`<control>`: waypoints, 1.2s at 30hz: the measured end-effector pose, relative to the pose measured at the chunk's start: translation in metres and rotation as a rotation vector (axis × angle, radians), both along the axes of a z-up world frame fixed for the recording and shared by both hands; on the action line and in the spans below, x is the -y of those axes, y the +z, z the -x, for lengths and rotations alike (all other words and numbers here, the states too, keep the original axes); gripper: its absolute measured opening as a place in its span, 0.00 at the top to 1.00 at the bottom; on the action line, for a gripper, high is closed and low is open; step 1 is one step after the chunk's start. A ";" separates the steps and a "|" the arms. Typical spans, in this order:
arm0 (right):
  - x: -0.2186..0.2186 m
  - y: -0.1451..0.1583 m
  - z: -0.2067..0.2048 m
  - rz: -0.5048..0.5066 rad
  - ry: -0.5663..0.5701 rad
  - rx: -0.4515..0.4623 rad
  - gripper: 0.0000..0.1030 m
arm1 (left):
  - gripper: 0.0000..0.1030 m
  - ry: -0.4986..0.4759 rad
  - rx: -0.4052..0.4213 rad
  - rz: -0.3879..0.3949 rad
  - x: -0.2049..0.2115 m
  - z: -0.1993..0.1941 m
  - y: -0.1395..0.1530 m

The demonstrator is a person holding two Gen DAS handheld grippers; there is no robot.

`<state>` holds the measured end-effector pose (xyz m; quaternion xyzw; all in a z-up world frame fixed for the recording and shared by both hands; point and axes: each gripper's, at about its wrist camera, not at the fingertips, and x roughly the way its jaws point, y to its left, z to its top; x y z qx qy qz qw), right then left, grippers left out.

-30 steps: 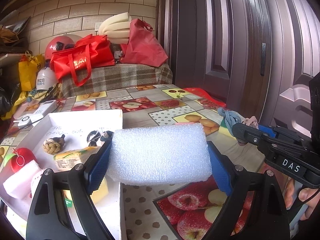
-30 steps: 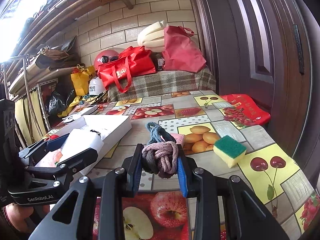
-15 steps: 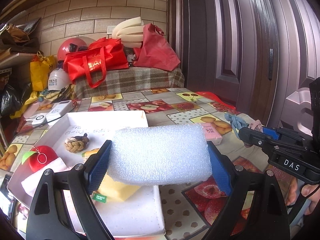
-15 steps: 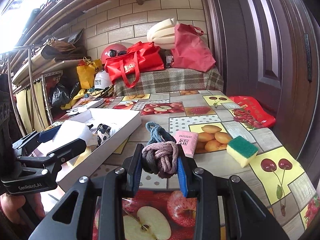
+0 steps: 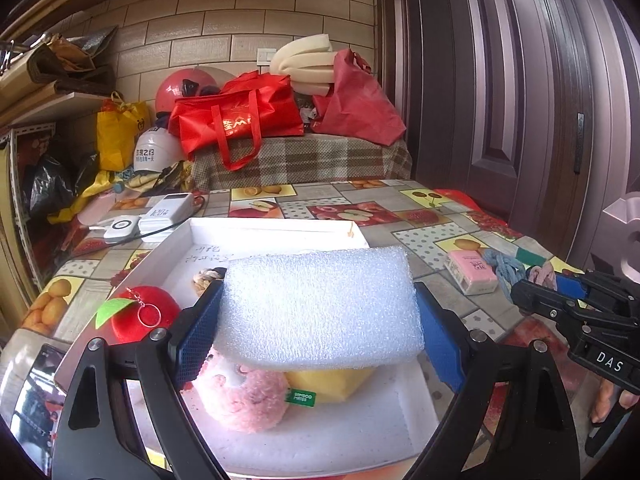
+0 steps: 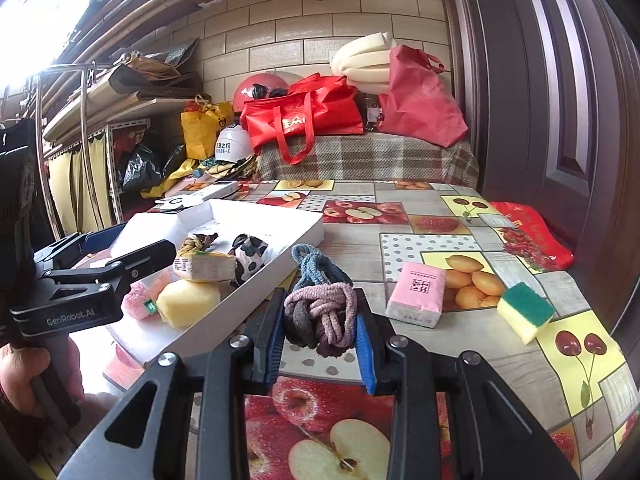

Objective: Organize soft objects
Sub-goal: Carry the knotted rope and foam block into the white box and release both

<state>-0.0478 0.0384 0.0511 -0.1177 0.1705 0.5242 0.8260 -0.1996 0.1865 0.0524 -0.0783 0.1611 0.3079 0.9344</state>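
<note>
Left gripper (image 5: 318,338) up close, jaws spread wide and clamped on a white foam block (image 5: 320,304), both blue pads pressed into its ends. The block hangs right over the white tray (image 5: 276,232). Under it in the tray: a pink fluffy toy (image 5: 244,396) at the near end, a yellow sponge (image 5: 328,380) touching it, a red apple plush (image 5: 140,316) on the left side with a green leaf and a key ring. Further in sits a knotted rope ball (image 5: 204,278), half hidden behind the foam. From the other side a wrapped pack (image 6: 204,266) lies on the yellow sponge, and a black-and-white spotted cloth (image 6: 250,258) sits just behind it.

Right gripper (image 6: 320,336), jaws narrow, pinched on a bundle of hair ties (image 6: 320,312), pink and dark loops with a blue-grey one trailing ahead. It holds them above the table (image 6: 460,332), just beside the tray's long wall. Past it on the cloth: a pink tissue pack (image 6: 418,294), then a green-and-yellow scrub sponge (image 6: 526,312) further right, well apart from the tray.

Against a second ago: the left gripper has swung across, the foam was over the tray's right edge and tablecloth, now it is above the tray's middle. The right one has crept closer to the tray too. Both grips unchanged.
</note>
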 end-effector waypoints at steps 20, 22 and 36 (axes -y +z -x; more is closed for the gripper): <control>-0.063 -0.008 0.048 0.056 0.231 0.004 0.69 | 0.12 0.222 0.058 0.138 -0.073 0.052 -0.007; -0.070 -0.009 0.054 0.071 0.261 0.009 0.69 | 0.12 0.218 0.049 0.128 -0.072 0.049 -0.007; -0.135 -0.029 0.042 0.234 0.329 -0.111 0.69 | 0.12 0.204 0.030 0.124 -0.075 0.043 -0.007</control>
